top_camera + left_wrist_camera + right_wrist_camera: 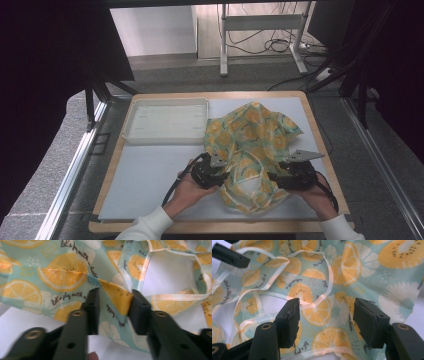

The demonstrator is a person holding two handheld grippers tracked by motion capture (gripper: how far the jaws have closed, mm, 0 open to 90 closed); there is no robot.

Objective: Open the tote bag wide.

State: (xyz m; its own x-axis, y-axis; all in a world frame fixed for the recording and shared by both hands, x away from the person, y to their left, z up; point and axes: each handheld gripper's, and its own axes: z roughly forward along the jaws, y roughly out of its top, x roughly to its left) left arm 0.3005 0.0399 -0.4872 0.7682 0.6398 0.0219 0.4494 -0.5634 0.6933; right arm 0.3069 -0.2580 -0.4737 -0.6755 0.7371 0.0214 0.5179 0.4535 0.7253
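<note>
From above, the crumpled citrus-print cloth [252, 150] lay on the counter [150, 175], right of a white tray [165, 120], with both grippers at its near edge. Left gripper [113, 308] view: its jaws pinched a raised fold of the cloth. Right gripper [325, 320] view: jaws stood wide over the cloth, gripping nothing.

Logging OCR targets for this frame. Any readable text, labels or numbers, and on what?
"let's play with a..." in black script, repeated across the citrus-print cloth, clearest in the left gripper view; what follows is cut off or folded under.
The same script on the cloth in the right gripper view stands turned and blurred: not readable.
White tray: no text to be made out.
Grippers: no markings legible.
</note>
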